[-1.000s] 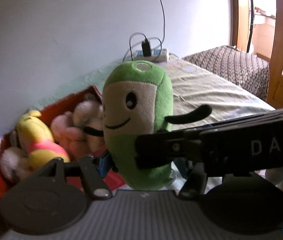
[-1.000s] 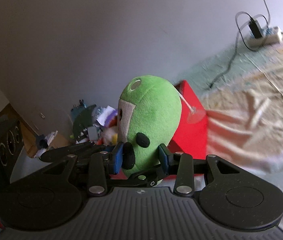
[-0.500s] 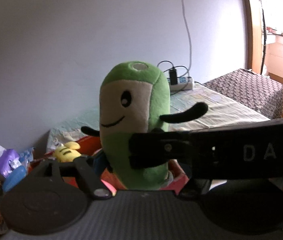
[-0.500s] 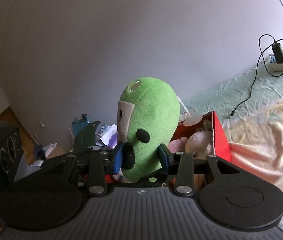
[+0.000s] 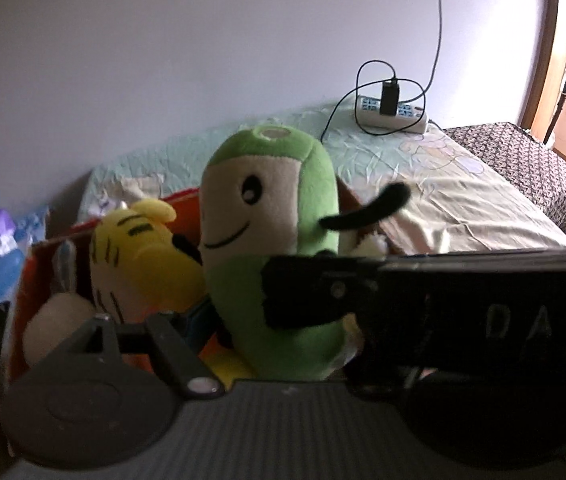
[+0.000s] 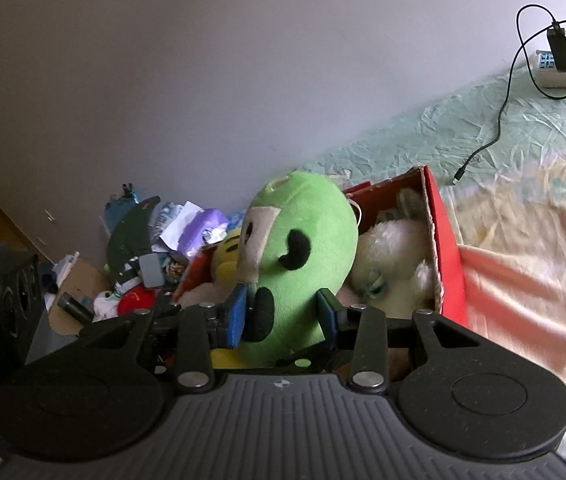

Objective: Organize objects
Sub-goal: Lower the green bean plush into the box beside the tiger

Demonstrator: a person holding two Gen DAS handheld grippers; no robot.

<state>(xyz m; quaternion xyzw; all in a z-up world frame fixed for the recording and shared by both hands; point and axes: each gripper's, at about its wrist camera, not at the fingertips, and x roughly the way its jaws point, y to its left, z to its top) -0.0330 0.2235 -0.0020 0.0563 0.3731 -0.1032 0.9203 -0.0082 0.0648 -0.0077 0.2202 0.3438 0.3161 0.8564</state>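
- My right claw (image 6: 283,318) pinches the green bean-shaped plush toy (image 6: 303,248) low on its body between blue pads.
- My left claw's (image 5: 279,332) opening is hidden; I cannot tell.
- In half a second the toy has dropped from above into the red cardboard box (image 6: 445,248), beside the yellow plush (image 5: 139,256).
- Release looks next.

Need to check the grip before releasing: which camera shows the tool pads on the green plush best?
Right wrist: both blue pads visibly squeeze the green plush at its lower body. Left wrist shows the plush's face, but the right tool crosses it and pads stay hidden.
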